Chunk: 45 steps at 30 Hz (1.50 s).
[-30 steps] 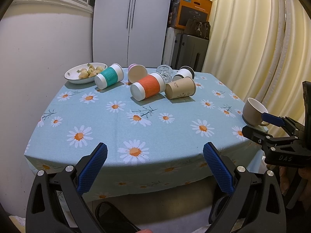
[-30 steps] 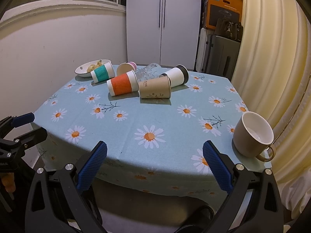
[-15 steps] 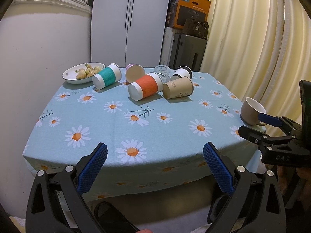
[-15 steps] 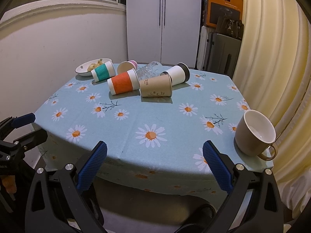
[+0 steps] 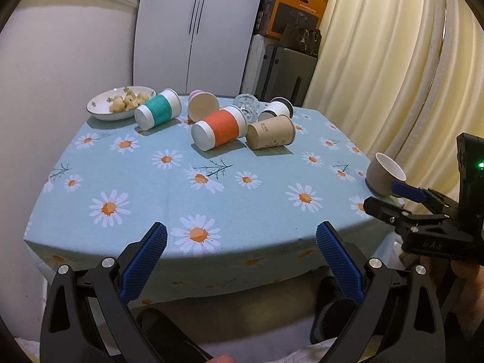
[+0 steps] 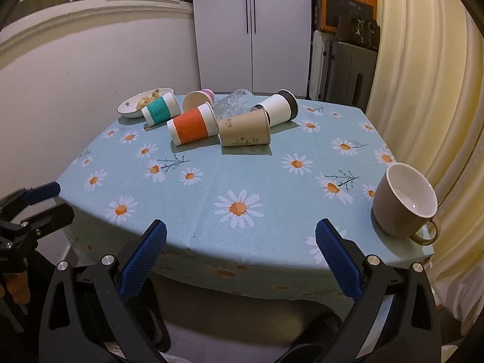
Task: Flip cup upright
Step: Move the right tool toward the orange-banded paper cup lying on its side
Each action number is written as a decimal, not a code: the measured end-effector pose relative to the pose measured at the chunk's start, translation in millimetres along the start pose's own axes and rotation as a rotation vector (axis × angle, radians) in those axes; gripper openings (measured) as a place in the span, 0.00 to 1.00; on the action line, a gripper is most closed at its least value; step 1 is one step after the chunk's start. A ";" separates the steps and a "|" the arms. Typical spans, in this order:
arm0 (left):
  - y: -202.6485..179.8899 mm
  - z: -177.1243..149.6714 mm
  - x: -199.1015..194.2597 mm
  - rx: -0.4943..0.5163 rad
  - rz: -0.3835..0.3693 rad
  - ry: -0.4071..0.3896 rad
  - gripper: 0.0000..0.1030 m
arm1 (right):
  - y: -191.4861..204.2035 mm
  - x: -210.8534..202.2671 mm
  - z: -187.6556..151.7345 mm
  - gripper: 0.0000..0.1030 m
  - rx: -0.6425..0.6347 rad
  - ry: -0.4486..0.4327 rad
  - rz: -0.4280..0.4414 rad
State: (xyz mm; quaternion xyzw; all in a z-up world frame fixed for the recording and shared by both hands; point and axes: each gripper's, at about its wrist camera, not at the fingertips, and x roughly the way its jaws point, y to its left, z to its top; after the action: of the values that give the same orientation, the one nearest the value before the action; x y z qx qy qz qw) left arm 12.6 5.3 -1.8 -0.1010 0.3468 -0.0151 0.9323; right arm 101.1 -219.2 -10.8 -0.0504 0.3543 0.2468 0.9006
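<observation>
While the beige mug point(image 6: 403, 202) stands upright at the table's point(image 6: 257, 178) near right corner, only the right wrist view shows its handle and white inside; the left view hides its base behind the right gripper point(image 5: 396, 199). Paper cups point(image 6: 243, 130) lie tipped beside a bowl point(image 6: 133, 107) at the far side. Both the right gripper and the left gripper point(image 5: 242, 260) are spread wide, holding nothing.

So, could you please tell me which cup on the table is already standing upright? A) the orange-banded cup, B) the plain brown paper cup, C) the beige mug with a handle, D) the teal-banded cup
C: the beige mug stands on its base near the table's right corner with its mouth up, while the orange-banded cup, teal-banded cup and brown paper cup all lie on their sides.
</observation>
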 end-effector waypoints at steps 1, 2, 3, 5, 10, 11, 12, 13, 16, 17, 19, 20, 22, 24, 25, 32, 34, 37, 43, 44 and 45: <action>1.6 1.7 1.6 -0.007 -0.007 0.007 0.94 | -3.1 1.1 3.5 0.95 0.016 0.002 0.012; 3.0 3.7 3.7 -0.010 -0.016 0.015 0.94 | -5.4 2.8 7.1 0.95 0.031 0.008 0.024; 3.7 6.9 6.5 -0.009 -0.022 0.023 0.94 | -6.1 4.0 9.9 0.95 0.040 0.013 0.030; 3.8 13.9 10.6 0.014 -0.013 0.025 0.94 | -10.1 8.2 18.6 0.95 0.066 0.022 0.057; 0.0 39.4 23.6 0.104 0.005 0.030 0.93 | -12.9 17.8 36.4 0.95 0.094 0.034 0.092; -0.3 42.7 26.8 0.120 0.005 0.033 0.93 | -12.9 19.8 39.7 0.95 0.095 0.035 0.097; -1.4 48.7 30.9 0.141 0.009 0.039 0.93 | -12.7 22.4 45.2 0.95 0.097 0.036 0.102; -2.9 54.3 35.2 0.165 0.013 0.045 0.94 | -13.4 24.4 48.3 0.95 0.097 0.036 0.105; -8.4 71.2 53.9 0.267 0.029 0.093 0.94 | -14.5 29.8 62.6 0.95 0.111 0.034 0.099; -9.3 75.0 58.2 0.290 0.033 0.101 0.94 | -14.8 32.4 68.5 0.95 0.118 0.036 0.095; -10.7 86.5 70.6 0.338 0.023 0.127 0.93 | -16.8 38.9 78.4 0.94 0.140 0.053 0.121; -10.2 91.8 76.8 0.355 0.030 0.134 0.93 | -18.0 43.4 83.2 0.94 0.157 0.065 0.141; -8.6 102.6 92.3 0.394 0.033 0.163 0.93 | -21.4 54.4 91.7 0.92 0.201 0.102 0.192; -5.1 113.0 107.2 0.429 0.042 0.189 0.93 | -24.5 66.1 96.9 0.90 0.246 0.143 0.237; -3.6 117.3 113.5 0.443 0.043 0.201 0.93 | -26.7 74.2 99.3 0.90 0.274 0.170 0.261; 7.8 142.1 163.8 0.507 0.046 0.315 0.86 | -34.8 111.3 103.8 0.81 0.380 0.290 0.383; 8.3 147.4 176.0 0.517 0.045 0.336 0.84 | -37.4 121.8 104.8 0.79 0.419 0.327 0.421; 9.3 157.1 199.0 0.532 0.042 0.382 0.76 | -38.1 134.4 105.5 0.77 0.451 0.361 0.466; 4.2 164.7 235.3 0.600 0.049 0.468 0.75 | -43.3 146.6 100.1 0.75 0.476 0.397 0.491; 3.4 165.2 239.6 0.610 0.052 0.476 0.72 | -45.4 147.3 99.2 0.75 0.481 0.399 0.494; 2.8 165.9 244.2 0.618 0.052 0.488 0.66 | -47.7 147.6 98.6 0.75 0.486 0.400 0.494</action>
State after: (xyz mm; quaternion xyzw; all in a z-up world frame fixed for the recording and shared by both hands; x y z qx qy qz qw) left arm 305.6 13.5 -37.0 0.1998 0.5398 -0.1187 0.8091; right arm 277.0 -174.4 -39.4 0.2038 0.5723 0.3503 0.7129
